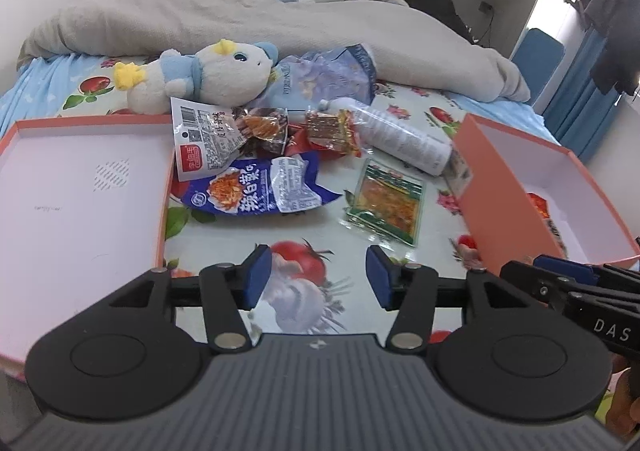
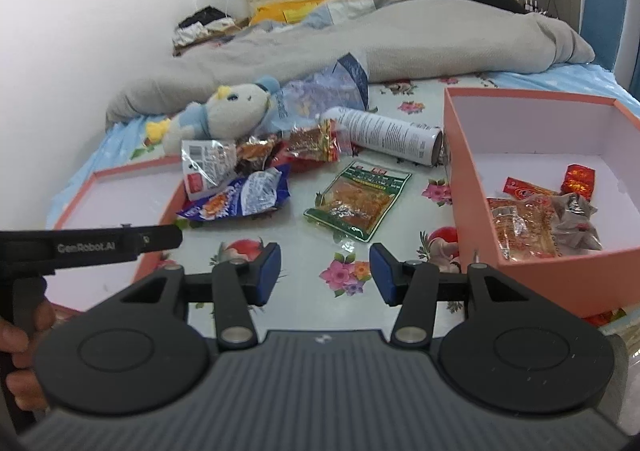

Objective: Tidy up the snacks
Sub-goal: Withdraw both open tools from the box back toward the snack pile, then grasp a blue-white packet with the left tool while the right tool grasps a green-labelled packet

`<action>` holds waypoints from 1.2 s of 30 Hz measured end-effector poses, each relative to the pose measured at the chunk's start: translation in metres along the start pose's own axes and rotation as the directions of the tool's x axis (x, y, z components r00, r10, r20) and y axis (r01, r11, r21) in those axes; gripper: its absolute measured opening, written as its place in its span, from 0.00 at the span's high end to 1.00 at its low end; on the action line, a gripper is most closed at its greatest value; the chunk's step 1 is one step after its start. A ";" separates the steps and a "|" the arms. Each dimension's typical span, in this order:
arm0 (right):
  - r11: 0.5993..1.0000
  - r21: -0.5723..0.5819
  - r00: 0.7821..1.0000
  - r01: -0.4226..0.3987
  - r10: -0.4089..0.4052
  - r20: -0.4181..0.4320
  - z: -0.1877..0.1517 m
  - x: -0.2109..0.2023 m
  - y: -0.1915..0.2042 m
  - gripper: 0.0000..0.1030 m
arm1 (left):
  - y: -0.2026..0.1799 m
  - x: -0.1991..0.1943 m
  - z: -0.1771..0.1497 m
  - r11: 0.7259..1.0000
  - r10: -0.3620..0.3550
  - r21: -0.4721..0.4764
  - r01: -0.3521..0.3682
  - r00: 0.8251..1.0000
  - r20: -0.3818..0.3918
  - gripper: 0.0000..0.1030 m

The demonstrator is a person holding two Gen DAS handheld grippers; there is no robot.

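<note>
Your left gripper (image 1: 318, 277) and right gripper (image 2: 325, 275) both hang part-open and empty above the flowered sheet (image 1: 248, 235). Beyond them lies the green packet (image 2: 358, 201), then the snack pile (image 1: 256, 155); several snacks sit in the box (image 2: 520, 251) on your right.

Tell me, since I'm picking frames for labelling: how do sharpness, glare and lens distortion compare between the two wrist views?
Left wrist view: sharp centre, readable print on the blue foil snack bag, straight edges bowed by fisheye, bright window glare top right. Right wrist view: softer overall, hazy white wall, dark vignetted corners, shiny glare on the green-edged clear snack packet.
</note>
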State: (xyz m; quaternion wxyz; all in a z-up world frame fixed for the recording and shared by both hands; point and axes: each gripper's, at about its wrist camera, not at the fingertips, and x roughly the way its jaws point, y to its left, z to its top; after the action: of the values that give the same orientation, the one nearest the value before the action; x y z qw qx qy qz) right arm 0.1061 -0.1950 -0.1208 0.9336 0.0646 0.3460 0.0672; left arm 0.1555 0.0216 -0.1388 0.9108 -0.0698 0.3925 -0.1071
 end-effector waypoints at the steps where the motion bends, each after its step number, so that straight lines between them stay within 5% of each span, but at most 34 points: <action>1: 1.000 -0.005 1.000 0.000 0.000 -0.002 0.001 0.006 0.000 0.50 | 0.003 0.008 0.002 1.000 0.000 0.001 0.000 1.000 -0.007 0.43; 10: 1.000 -0.021 0.999 0.021 -0.022 -0.037 0.017 0.068 -0.010 0.50 | 0.006 0.080 0.009 0.992 0.039 0.125 -0.030 0.996 -0.076 0.43; 14: 1.000 -0.011 0.997 0.027 -0.028 -0.070 0.021 0.098 -0.017 0.50 | 0.007 0.105 0.013 0.976 0.087 0.208 -0.069 0.993 -0.079 0.35; 24: 1.000 0.013 0.988 0.020 -0.017 -0.154 0.034 0.163 -0.030 0.29 | 0.007 0.154 0.032 0.903 0.162 0.419 -0.099 0.980 -0.117 0.20; 27: 0.999 0.024 0.985 0.024 -0.019 -0.174 0.037 0.180 -0.033 0.14 | 0.005 0.170 0.039 0.882 0.176 0.461 -0.104 0.977 -0.117 0.17; 33: 1.000 -0.002 0.978 0.031 -0.031 -0.205 0.040 0.205 -0.034 0.14 | -0.003 0.188 0.038 0.782 0.206 0.612 -0.119 0.976 -0.073 0.16; 36: 1.000 -0.006 0.978 0.018 -0.018 -0.209 0.040 0.213 -0.034 0.14 | 0.001 0.196 0.040 0.781 0.178 0.620 -0.078 0.979 -0.101 0.16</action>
State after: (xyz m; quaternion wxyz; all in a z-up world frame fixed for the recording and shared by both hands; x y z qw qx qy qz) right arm 0.2950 -0.1954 -0.2322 0.8927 0.0523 0.4427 0.0659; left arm 0.3160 -0.0248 -0.2489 0.8562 0.2643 0.4096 -0.1713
